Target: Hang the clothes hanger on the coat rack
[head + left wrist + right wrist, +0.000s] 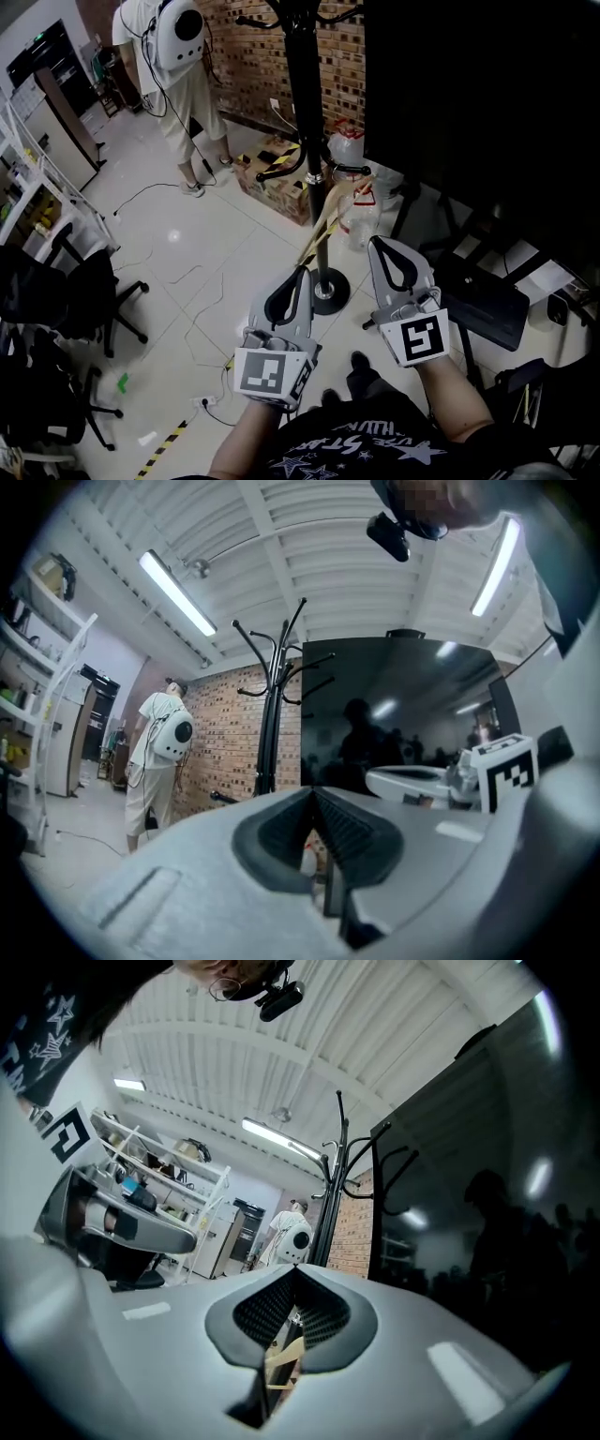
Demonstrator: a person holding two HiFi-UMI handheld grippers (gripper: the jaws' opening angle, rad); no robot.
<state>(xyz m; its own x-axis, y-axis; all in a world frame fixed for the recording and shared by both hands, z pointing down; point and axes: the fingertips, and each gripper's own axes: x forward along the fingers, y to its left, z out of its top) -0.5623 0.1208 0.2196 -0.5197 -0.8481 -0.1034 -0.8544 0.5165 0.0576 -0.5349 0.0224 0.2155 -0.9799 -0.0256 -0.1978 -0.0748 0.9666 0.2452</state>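
Note:
The black coat rack (305, 112) stands ahead on its round base (329, 291); it also shows in the left gripper view (272, 724) and the right gripper view (328, 1213). A pale wooden hanger (326, 225) slants beside the pole under a low black hook (350, 171), apart from both grippers. My left gripper (302, 274) (314, 794) is shut and empty. My right gripper (384, 242) (295, 1267) is shut too, with nothing in it. Through the gap under its pads, a piece of the hanger (281, 1358) shows farther off.
A person in white (178, 66) stands at the back left. A cardboard box (281, 183) and plastic bottles (361, 220) sit by the rack. Office chairs (56, 300) stand on the left, a large dark panel (478, 94) on the right, and cables (206, 309) lie on the floor.

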